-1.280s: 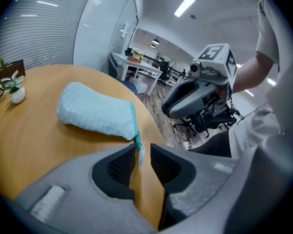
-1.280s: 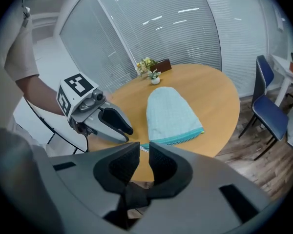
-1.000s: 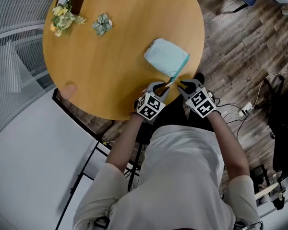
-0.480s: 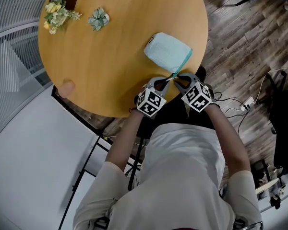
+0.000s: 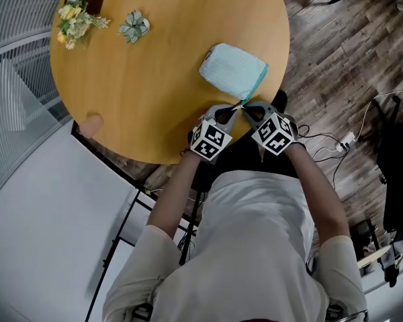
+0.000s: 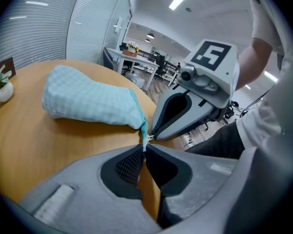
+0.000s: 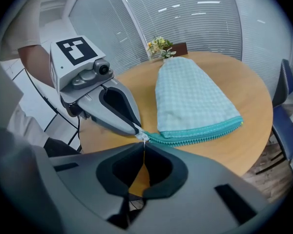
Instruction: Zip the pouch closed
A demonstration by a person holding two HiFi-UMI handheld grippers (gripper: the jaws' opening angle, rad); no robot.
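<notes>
Mid-frame, your left gripper and right gripper both clench the pouch at its zipper corner; likely 1 anchors, 1 pulls.

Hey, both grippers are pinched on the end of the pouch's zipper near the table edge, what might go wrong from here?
1. The left hand-held gripper and right hand-held gripper both close on the same tiny zipper end, tips crowded together; one may slip off when they pull apart.
2. The pouch lies loose near the edge of the table; a pull toward the person may drag it off instead of closing the zipper.
</notes>
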